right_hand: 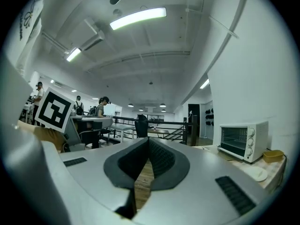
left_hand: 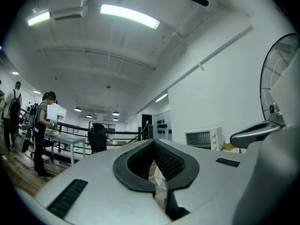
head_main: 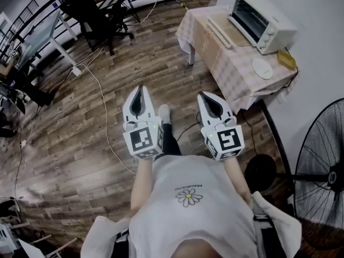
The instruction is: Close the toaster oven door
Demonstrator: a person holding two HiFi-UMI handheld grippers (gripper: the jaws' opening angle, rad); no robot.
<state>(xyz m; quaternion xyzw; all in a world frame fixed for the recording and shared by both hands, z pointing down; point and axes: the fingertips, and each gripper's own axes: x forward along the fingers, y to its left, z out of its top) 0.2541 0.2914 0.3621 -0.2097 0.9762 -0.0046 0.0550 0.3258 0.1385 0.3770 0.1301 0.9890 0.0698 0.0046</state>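
Hovering apart from toaster oven, door prob. open: left gripper & right gripper clenched, empty.

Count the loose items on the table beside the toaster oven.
2. A white round disc lies by the toaster oven's knob end, a yellow object beside it toward the wall. Anything behind the oven would be hidden.

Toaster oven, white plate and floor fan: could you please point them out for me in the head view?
toaster oven [head_main: 273, 19], head view, white top casing.
white plate [head_main: 263, 68], head view, its centre.
floor fan [head_main: 321, 160], head view, wire grille.
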